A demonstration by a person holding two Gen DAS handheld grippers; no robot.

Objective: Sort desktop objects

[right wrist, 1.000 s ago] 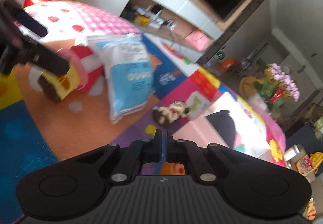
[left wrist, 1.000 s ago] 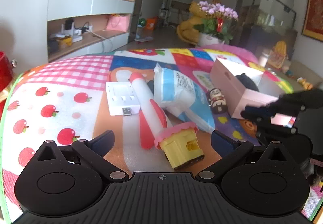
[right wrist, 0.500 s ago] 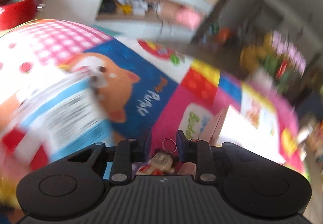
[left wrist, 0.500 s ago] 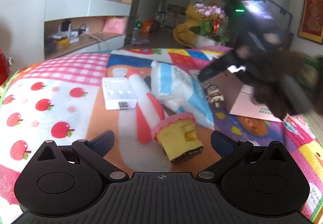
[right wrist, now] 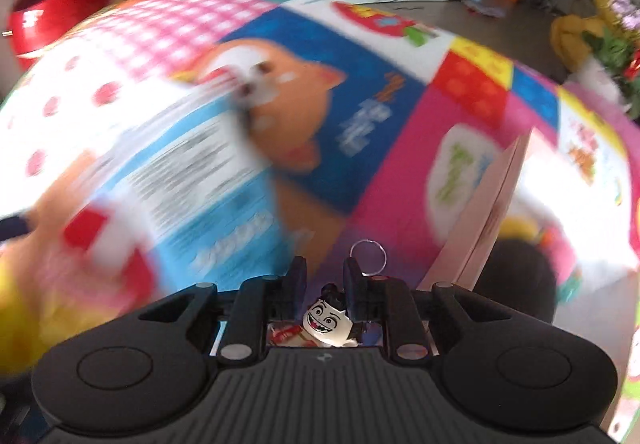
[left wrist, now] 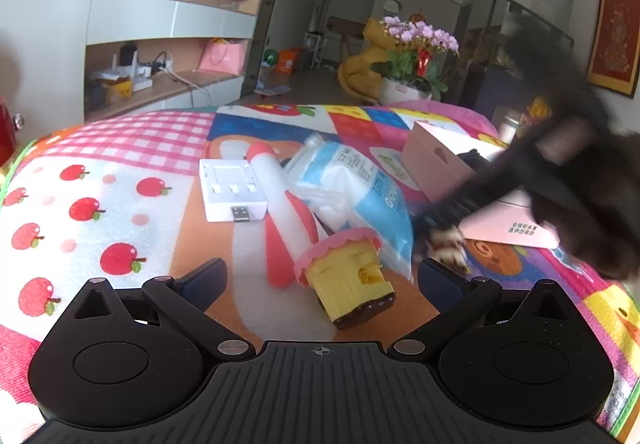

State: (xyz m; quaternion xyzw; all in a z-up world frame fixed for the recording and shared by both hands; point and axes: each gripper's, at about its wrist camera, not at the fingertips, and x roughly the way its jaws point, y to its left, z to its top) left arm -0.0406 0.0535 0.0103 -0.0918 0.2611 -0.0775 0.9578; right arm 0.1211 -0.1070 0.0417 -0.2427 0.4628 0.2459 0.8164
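While your left gripper (left wrist: 320, 280) waits wide open with nothing in it, your right gripper (right wrist: 325, 276) has swung over from the pink box (left wrist: 436, 163) side and shut its jaws on the little figure keychain (right wrist: 326, 322). A second ago that toy lay free on the play mat (left wrist: 120, 203). Now it sits pinched low between the fingers, its ring at 12 o'clock. In the left view it is at 3 o'clock, beside the blue wipes pack (left wrist: 360, 187). Next, I think, you lift it to the box.
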